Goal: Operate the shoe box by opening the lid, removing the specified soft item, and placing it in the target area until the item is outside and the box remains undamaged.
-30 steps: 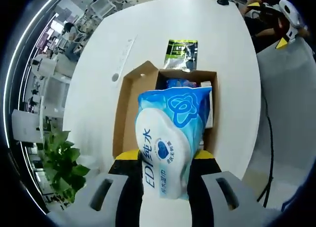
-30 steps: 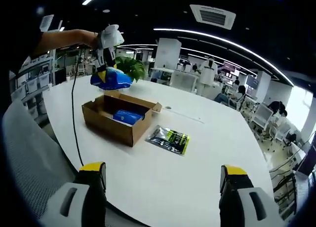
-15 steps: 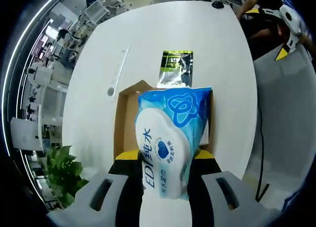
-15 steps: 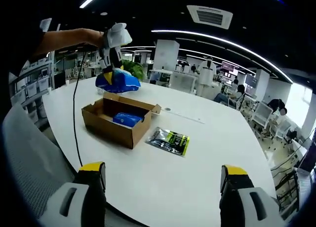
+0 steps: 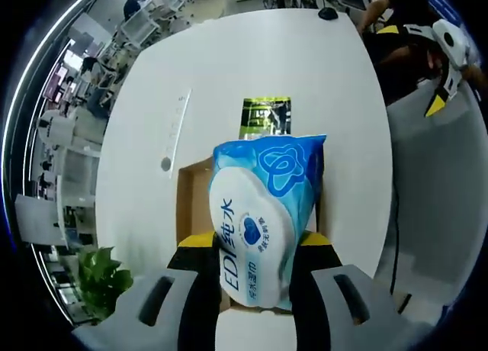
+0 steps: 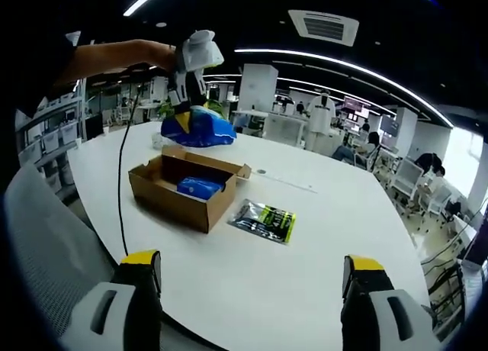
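Observation:
My left gripper [image 5: 254,248] is shut on a blue and white soft pack of wipes [image 5: 263,214], held high above the open cardboard shoe box [image 5: 191,202]. From the right gripper view, the same pack [image 6: 197,130] hangs under the left gripper [image 6: 186,113] over the box [image 6: 183,192], which holds another blue pack [image 6: 198,187]. A green and black pouch [image 6: 264,218] lies on the white table right of the box; it also appears beyond the box as the pouch [image 5: 265,116]. My right gripper [image 6: 252,290] is open, low over the table's near edge.
The round white table [image 6: 320,252] has bare room around the box and pouch. A grey chair back [image 6: 46,244] stands at the left. A potted plant [image 5: 95,278] sits below the table edge. A cable [image 6: 120,191] hangs from the left gripper.
The left gripper has risen with the wipes pack and shifted right over the box; the box looks smaller beneath it. The right gripper has stayed put.

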